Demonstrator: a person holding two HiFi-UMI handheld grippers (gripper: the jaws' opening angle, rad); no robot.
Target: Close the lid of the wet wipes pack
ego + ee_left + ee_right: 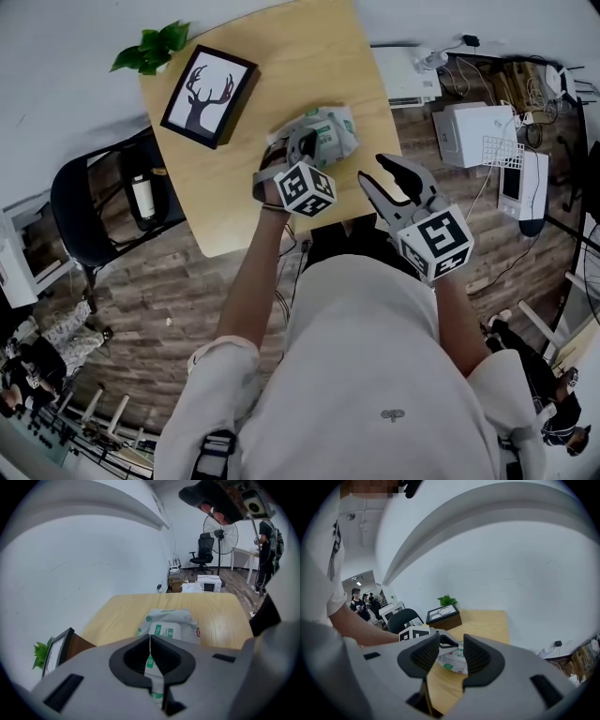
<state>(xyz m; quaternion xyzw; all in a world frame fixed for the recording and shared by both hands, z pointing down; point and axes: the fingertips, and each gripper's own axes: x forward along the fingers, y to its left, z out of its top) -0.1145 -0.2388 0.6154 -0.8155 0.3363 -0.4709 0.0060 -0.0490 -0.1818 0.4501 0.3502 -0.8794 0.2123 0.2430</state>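
The wet wipes pack, white and green with a flat white lid, lies on the wooden table near its front edge. My left gripper is at the pack's near end. In the left gripper view its jaws are shut on a thin white-and-green edge of the pack. My right gripper hovers to the right of the pack, by the table's front right corner, open with nothing between its fingers. In the right gripper view the pack shows beyond the gap of that gripper.
A framed deer picture and a small green plant stand at the table's left side. A black chair with a bottle is left of the table. Boxes and cables lie on the floor to the right.
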